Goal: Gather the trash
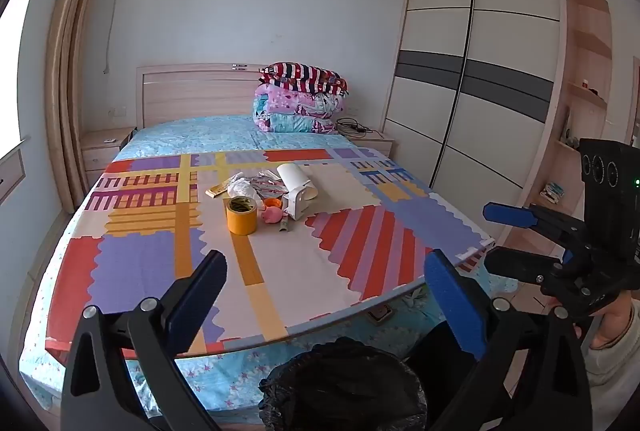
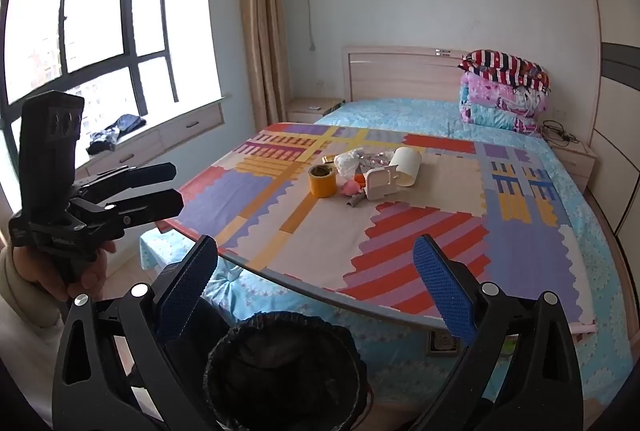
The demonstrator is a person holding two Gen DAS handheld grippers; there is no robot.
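Both our left claw (image 1: 326,285) and right claw (image 2: 316,283) are released and empty; we should reach past the bin (image 1: 340,383) to the tape (image 1: 241,215) first.

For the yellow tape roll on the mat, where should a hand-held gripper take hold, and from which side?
Grip the yellow tape roll across its outer wall, coming from the near, open side of the mat. It stands on its flat end with the hole up, and the other litter crowds its far and right sides.

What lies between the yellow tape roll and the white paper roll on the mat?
In both views: a crumpled white bag, foil wrappers, an orange piece and a pink lump lie between tape roll and paper roll.
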